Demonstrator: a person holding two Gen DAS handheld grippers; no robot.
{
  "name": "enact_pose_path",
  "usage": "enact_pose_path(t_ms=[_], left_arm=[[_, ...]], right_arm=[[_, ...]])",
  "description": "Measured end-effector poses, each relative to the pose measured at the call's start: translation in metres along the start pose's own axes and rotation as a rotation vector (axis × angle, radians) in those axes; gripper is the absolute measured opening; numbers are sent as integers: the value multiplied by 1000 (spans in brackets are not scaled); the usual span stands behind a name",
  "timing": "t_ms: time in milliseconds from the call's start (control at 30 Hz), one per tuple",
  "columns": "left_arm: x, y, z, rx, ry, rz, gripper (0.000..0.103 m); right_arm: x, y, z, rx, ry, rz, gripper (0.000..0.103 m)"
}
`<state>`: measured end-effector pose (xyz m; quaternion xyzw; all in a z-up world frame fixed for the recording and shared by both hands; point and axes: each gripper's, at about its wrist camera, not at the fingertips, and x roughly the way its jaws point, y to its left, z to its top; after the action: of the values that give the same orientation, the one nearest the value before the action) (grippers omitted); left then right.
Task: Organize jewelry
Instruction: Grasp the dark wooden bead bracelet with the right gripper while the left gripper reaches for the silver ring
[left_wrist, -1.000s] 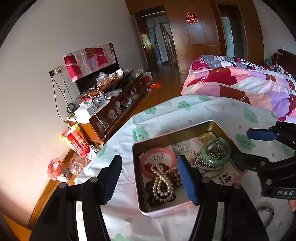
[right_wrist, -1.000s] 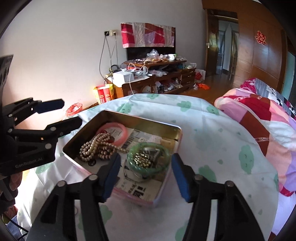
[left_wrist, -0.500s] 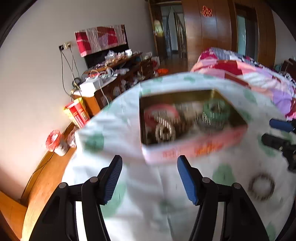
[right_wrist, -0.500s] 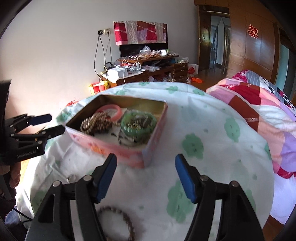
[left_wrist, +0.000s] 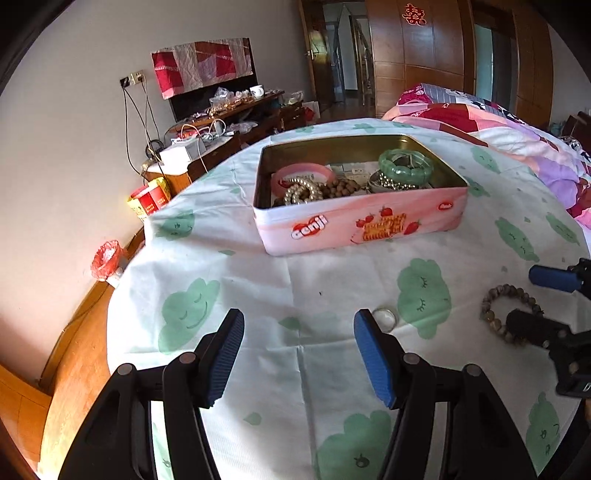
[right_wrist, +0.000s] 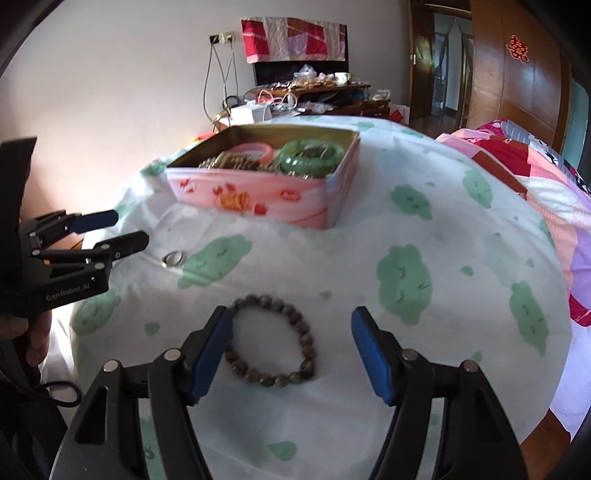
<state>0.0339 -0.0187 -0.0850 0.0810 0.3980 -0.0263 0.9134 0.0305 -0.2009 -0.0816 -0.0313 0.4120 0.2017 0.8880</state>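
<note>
Jaws of your left gripper (left_wrist: 299, 354) are standing spread with nothing between them; a ring (left_wrist: 385, 316) is lying just beside the right pad, the tin (left_wrist: 354, 221) well ahead.

Your right gripper (right_wrist: 291, 350) has just been opening; its spread jaws are straddling the bead bracelet (right_wrist: 271, 341), whose beads are lying against the left pad.

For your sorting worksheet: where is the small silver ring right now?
The silver ring lies loose on the cloud-print tablecloth, outside the pink tin, just beyond the left gripper and left of the brown bead bracelet.
</note>
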Motion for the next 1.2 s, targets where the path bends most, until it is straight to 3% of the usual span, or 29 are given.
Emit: enact_pose_path(t_ms=[300,433,533,567,633,767,1133,1200], left_arm=[[2,-4,-3,0,10,-20,62],[2,-5,-3,-2,10,-29,62],[0,-4,-3,-5,5,-33,62],[1,-4,-3,-4,6,-37,62],[0,-4,-4,-8,5,-42,62],[0,-4,-3,-10,3,-45,62],[9,-26,5,53,15,-88,62],[15,-30,6,56,33,-103,56]], right_arm=[[5,1,-8,6,13,28,69],[4,5,-9,0,10,64,48],[4,5,-9,3,12,66,47],[4,5,-9,5,11,65,43],[6,9,-9,-23,15,23,26],[6,10,-9,-41,12,-15,12],[4,1,-8,-2,-10,-53,10],[5,0,-8,1,-9,-49,10]])
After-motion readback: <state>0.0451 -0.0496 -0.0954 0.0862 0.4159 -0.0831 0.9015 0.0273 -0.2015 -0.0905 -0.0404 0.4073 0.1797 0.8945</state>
